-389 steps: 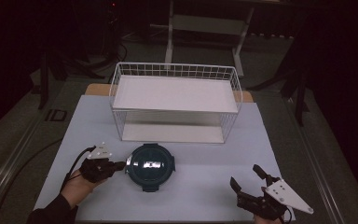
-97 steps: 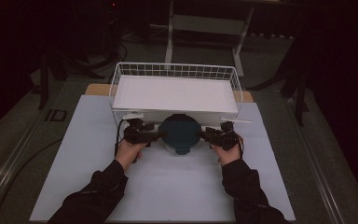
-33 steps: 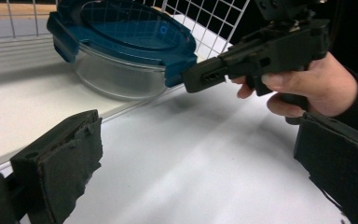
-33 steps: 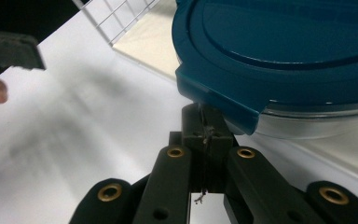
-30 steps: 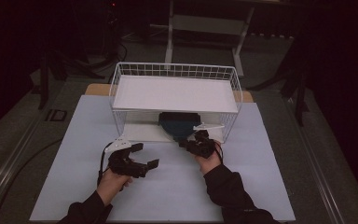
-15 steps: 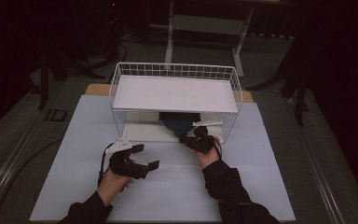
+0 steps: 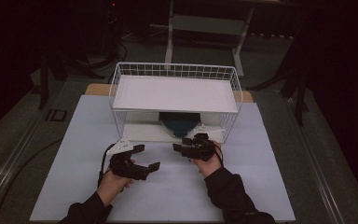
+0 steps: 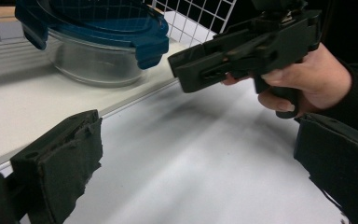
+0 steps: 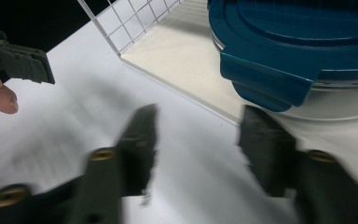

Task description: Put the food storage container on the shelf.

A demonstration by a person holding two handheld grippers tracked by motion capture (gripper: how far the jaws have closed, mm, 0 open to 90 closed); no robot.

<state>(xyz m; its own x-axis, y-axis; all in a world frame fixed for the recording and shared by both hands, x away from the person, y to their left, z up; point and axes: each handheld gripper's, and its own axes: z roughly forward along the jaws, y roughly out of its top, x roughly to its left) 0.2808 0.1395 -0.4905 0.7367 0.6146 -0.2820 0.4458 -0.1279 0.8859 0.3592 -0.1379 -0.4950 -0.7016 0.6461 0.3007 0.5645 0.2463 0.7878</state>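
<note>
Glass container with blue clip lid sits on lower shelf of white wire rack, near its front edge, on white table, with right gripper just in front, jaws apart, empty, and left gripper farther left, jaws wide apart, empty.

The container sits under the rack's shelf, behind both tongs.
</note>
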